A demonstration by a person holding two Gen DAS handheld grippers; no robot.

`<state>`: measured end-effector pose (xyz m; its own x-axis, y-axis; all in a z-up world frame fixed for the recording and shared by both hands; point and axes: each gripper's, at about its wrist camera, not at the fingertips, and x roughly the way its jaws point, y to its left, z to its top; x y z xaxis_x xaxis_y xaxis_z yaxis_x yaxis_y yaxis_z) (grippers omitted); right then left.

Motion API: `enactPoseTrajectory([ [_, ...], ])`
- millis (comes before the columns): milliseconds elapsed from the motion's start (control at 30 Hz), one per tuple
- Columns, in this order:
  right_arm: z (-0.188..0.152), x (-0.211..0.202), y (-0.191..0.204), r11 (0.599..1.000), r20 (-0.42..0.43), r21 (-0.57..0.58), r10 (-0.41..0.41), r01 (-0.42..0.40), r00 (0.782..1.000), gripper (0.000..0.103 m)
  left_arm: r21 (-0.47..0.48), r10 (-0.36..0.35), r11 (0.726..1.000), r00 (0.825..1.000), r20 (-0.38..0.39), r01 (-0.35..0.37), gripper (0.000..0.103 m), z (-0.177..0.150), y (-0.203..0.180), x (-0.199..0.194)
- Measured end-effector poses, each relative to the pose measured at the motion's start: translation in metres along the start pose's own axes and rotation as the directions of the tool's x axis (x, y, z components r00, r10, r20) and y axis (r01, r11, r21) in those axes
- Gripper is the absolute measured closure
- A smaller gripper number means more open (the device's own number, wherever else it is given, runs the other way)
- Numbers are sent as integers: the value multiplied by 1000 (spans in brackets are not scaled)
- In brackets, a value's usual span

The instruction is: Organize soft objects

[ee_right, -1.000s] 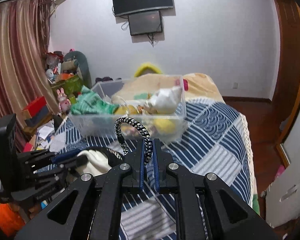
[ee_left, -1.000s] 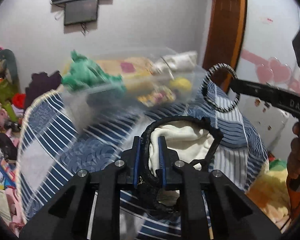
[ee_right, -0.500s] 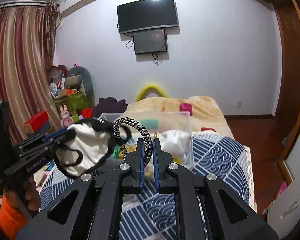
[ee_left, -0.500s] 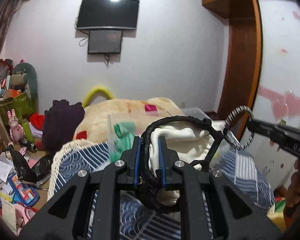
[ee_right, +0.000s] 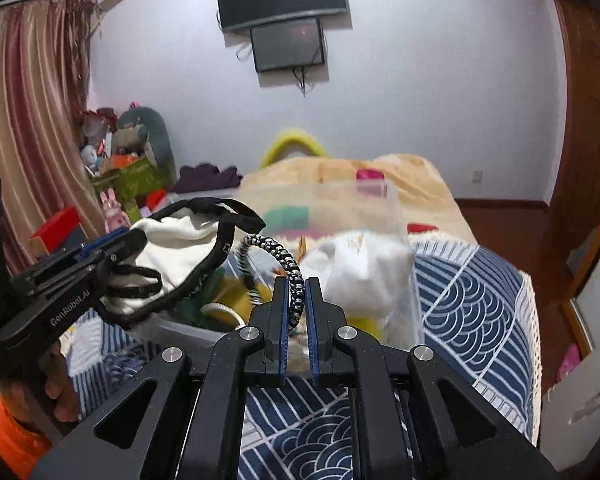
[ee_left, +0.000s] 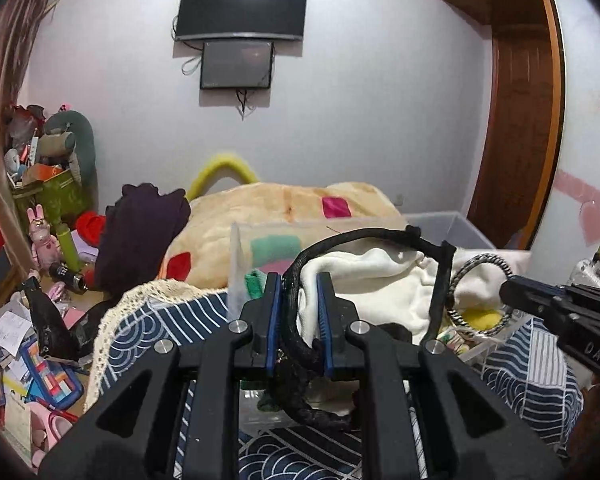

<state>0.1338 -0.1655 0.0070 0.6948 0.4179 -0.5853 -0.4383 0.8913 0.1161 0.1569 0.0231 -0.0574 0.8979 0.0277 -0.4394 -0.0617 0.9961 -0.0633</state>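
My left gripper [ee_left: 298, 284] is shut on the black trim of a white cloth pouch [ee_left: 364, 280] and holds it up over a clear plastic bin [ee_left: 236, 264] on the bed. The pouch [ee_right: 168, 248] and left gripper [ee_right: 112, 246] also show in the right wrist view. My right gripper [ee_right: 297, 286] is shut on a black-and-white braided ring [ee_right: 278, 254], held just right of the pouch above the bin [ee_right: 396, 216]. The ring [ee_left: 466, 268] and right gripper [ee_left: 508, 286] show at right in the left wrist view. The bin holds a white plush [ee_right: 364, 268] and green and yellow soft things.
The bin sits on a blue patterned bedspread [ee_right: 468, 292] with a beige blanket [ee_left: 284, 208] behind. Cluttered toys and boxes [ee_left: 44, 200] fill the floor at left. A wooden door frame [ee_left: 516, 120] stands at right, a TV [ee_left: 240, 8] on the far wall.
Both grippers have risen and come in over the bin with their loads. The ring now hangs right beside the pouch.
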Motion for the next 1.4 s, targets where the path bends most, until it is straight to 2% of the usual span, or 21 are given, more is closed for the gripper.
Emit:
enactPoseTrajectory([
  [133,-5,4,0,1000,-28,-17,-6,5,1000,96,21,11,1000,1000,-7,-11,83,-5,-3,4],
  [200,-6,0,1,999,-30,-31,-11,10,999,94,17,5,1000,1000,-11,-5,72,-6,-2,1],
  [300,-6,-7,1,999,-19,-33,-18,18,1000,80,-13,-34,999,999,-38,33,56,-7,1,-2],
  [333,-5,-8,0,999,-12,-33,-20,20,1000,76,-24,-50,999,998,-47,48,55,-8,3,-2],
  [467,-1,-25,0,999,28,-42,-26,28,999,74,-13,-82,997,995,-59,81,51,-8,0,-15],
  [567,4,-40,0,999,70,-40,-18,21,997,70,-10,-107,994,994,-32,107,47,-6,-1,-32],
  [667,5,-59,1,999,124,-41,-14,19,992,61,-8,-117,993,993,-6,117,45,-3,-3,-49],
  [800,8,-84,10,998,199,-63,-10,23,980,53,9,-118,993,992,50,117,35,3,-7,-73],
  [867,9,-89,14,997,224,-70,-8,24,974,44,12,-122,992,990,73,122,33,6,-9,-84],
  [933,9,-98,18,996,261,-76,-15,36,965,29,17,-126,992,988,92,125,30,8,-10,-93],
  [1000,9,-104,22,995,302,-84,-32,60,953,22,19,-119,993,986,117,117,24,10,-11,-102],
  [1067,8,-109,25,993,332,-87,-48,81,942,18,26,-110,994,984,139,107,19,10,-13,-110],
  [1200,7,-112,27,993,346,-85,-44,78,937,12,42,-103,994,980,167,98,10,10,-16,-121],
  [1300,2,-112,29,993,353,-79,-53,86,934,5,45,-106,994,978,181,99,5,9,-17,-128],
  [1400,1,-112,28,994,354,-71,-51,81,934,3,47,-111,994,976,188,104,5,8,-17,-132],
])
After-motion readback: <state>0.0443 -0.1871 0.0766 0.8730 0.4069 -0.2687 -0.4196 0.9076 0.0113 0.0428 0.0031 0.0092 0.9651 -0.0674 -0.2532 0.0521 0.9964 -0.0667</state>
